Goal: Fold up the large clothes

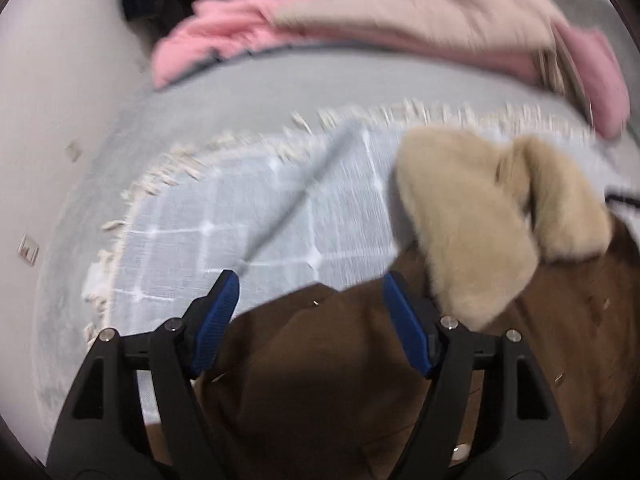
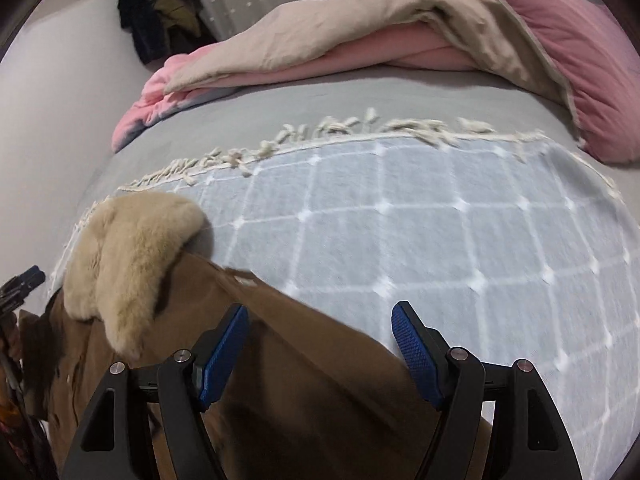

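A brown coat with a beige fur collar lies on a light blue checked blanket. My left gripper is open, its blue pads on either side of the coat's brown edge, not closed on it. In the right wrist view the coat and fur collar lie at lower left. My right gripper is open over the coat's right edge, where it meets the blanket. The left gripper's tip shows at the far left edge.
The blanket has a cream fringe and lies on a grey bed sheet. A pink and beige duvet is bunched along the far side. Dark clothes hang by the wall at the back left.
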The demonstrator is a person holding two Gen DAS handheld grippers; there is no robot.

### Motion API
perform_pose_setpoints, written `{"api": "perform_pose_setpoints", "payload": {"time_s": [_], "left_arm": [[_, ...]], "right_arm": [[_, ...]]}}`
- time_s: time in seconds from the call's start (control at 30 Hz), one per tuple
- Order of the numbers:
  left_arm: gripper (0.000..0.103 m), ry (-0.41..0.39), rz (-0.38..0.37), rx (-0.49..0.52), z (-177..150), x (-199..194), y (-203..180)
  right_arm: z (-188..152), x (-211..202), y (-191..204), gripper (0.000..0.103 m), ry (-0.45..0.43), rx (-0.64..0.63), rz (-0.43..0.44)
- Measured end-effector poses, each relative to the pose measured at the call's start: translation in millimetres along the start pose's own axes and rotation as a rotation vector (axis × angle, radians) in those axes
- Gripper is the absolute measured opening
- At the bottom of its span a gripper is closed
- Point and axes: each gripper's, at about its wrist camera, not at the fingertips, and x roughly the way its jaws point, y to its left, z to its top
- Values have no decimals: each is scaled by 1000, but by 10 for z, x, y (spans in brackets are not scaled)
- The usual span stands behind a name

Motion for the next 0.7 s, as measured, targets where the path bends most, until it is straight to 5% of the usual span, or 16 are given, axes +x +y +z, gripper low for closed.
{"api": "perform_pose_setpoints", "payload": {"time_s": [0.13,0.2,0.23,0.27,0.3,0.33,0.43,0.63,0.7], "left_arm": [[74,147,1,23,-224,473,-84],[63,120,-36,-32,-283,484,-75],[49,102,-55,-41,-297,445,-90],[26,89,-74,-37,-303,416,-117],[24,65,-95,-25,-314,357,-173],[23,33,-87,-9,-317,289,-245],[21,-65,-38,5,-265,104,-493],[20,-384,-130,-70,118,-558,-748],[22,-405,-79,-56,233,-452,-885]], "right_arm": [[61,503,352,75,109,-75,43],[-19,655,580,77,88,-180,-43],[-52,677,647,74,83,-207,-62],[-85,669,728,58,82,-227,-72],[-99,639,765,46,79,-229,-69],[-135,575,826,19,79,-236,-59],[-295,333,986,16,-15,-282,-146],[-140,-515,931,15,-383,-154,-354],[-80,-559,891,15,-450,-167,-473]]}}
